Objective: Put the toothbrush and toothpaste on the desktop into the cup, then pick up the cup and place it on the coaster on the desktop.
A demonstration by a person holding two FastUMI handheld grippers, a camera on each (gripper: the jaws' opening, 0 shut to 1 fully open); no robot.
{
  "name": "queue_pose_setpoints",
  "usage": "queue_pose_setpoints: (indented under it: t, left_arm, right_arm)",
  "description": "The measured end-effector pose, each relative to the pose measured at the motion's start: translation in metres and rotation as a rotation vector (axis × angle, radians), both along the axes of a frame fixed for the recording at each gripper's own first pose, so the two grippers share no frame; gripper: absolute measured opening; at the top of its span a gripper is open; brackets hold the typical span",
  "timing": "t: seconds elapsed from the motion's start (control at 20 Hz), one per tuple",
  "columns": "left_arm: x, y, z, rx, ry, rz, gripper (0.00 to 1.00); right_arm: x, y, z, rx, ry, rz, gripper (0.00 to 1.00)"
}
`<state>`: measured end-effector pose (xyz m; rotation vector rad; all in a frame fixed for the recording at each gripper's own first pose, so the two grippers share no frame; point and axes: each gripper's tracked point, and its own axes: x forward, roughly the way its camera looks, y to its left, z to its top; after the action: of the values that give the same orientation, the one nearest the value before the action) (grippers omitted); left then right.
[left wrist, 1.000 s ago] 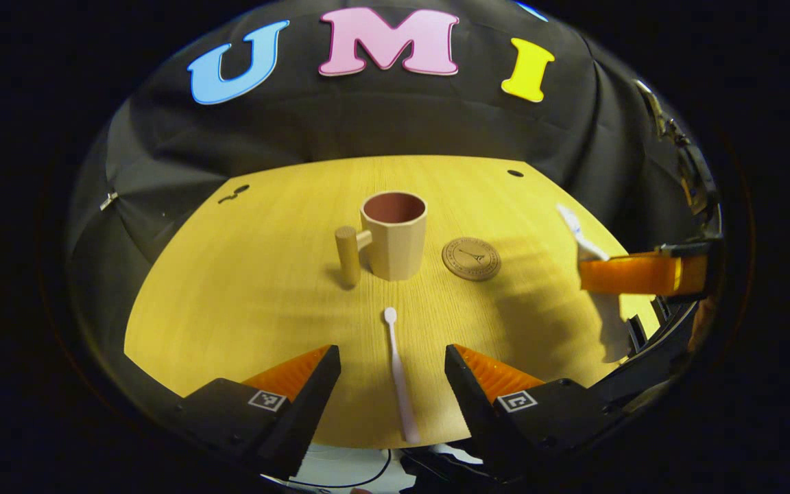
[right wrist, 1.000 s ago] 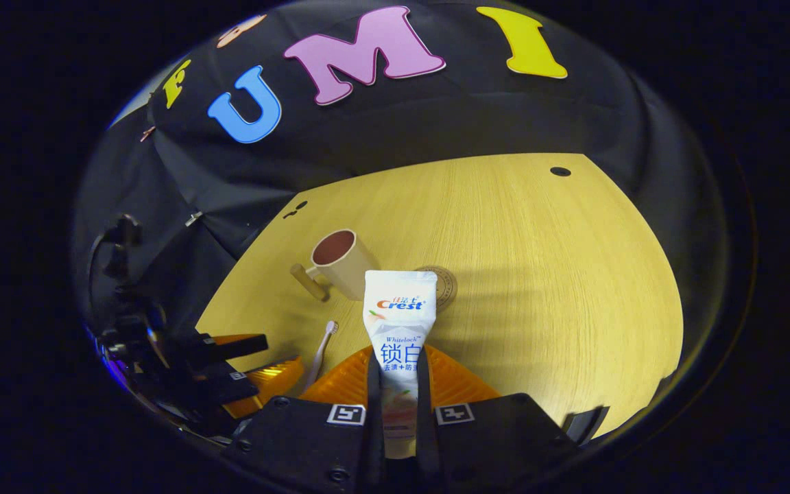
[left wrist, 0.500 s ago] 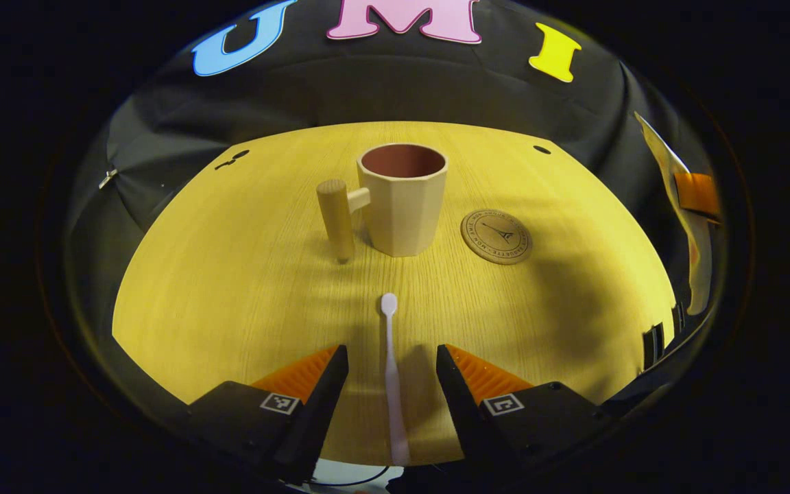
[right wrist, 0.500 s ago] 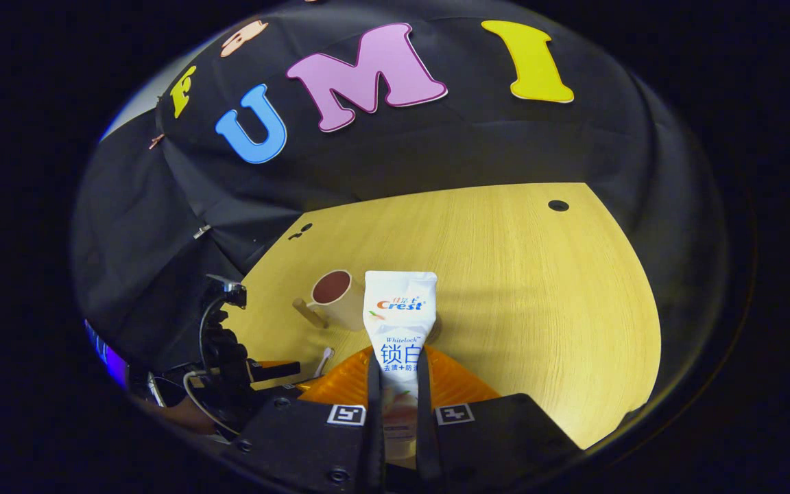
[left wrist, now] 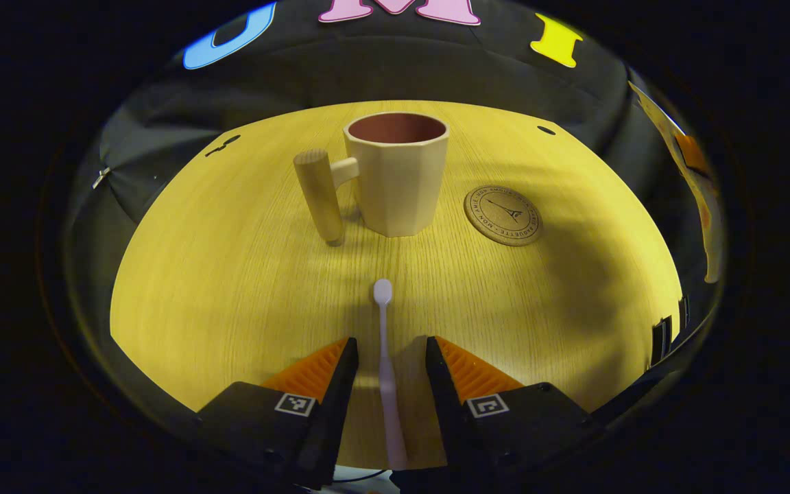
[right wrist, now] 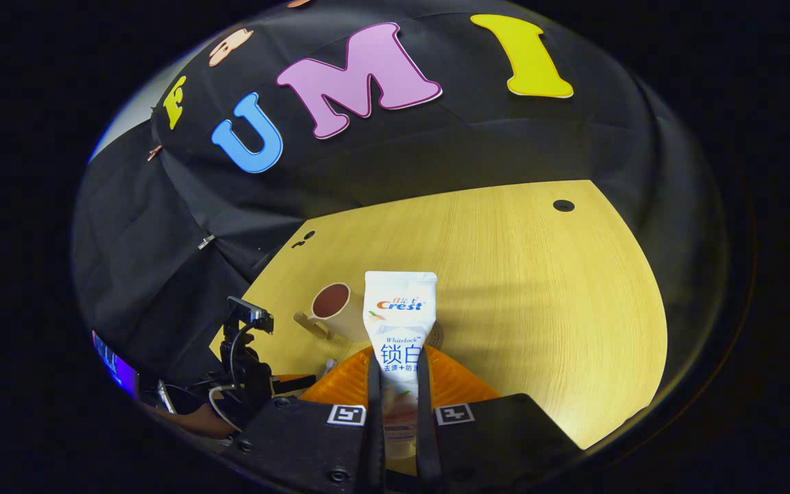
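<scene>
A white toothbrush [left wrist: 382, 336] lies on the wooden desktop [left wrist: 230, 274], head toward the cup. My left gripper [left wrist: 386, 374] is open, its fingers close on either side of the handle without touching it. The beige cup [left wrist: 396, 175] with a wooden peg handle [left wrist: 318, 195] stands upright beyond, and the round coaster [left wrist: 503, 215] lies to its right. My right gripper [right wrist: 395, 412] is shut on the white toothpaste tube [right wrist: 400, 319], held upright high above the desk. Below it are the cup [right wrist: 335, 310] and the left gripper [right wrist: 261, 377]. The tube hides most of the coaster.
The tube in the right gripper [left wrist: 693, 171] hangs at the far right edge of the left gripper view. A small dark hole [right wrist: 563, 205] marks the desk's far right corner. The black cloth wall rises behind the desk.
My left gripper has moved forward and lower along the toothbrush, and its fingers have narrowed around the handle. The right gripper has risen and drawn back with the toothpaste.
</scene>
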<state>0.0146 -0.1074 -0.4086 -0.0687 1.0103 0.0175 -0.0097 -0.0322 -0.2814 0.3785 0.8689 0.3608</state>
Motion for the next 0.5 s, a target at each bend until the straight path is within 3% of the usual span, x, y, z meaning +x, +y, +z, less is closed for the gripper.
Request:
queue_pose_setpoints:
  t: [0.05,0.1,0.2,0.35,0.5]
  left_arm:
    - [0.001,-0.001,0.0,0.001,-0.018,-0.004,0.59]
    - [0.003,-0.001,0.0,0.007,-0.039,-0.006,0.58]
    - [0.005,-0.001,-0.002,0.011,-0.054,0.001,0.34]
    - [0.007,0.001,-0.001,0.009,-0.043,0.02,0.11]
    - [0.009,0.002,0.001,-0.022,-0.04,-0.01,0.07]
  right_arm:
    - [0.001,0.0,0.001,0.003,0.001,0.0,0.22]
    - [0.002,0.002,0.002,0.008,-0.002,-0.002,0.22]
    - [0.001,0.004,0.006,0.013,-0.006,-0.006,0.22]
    - [0.0,0.003,0.011,0.011,-0.021,-0.01,0.22]
    - [0.001,0.004,0.017,0.011,-0.041,-0.02,0.22]
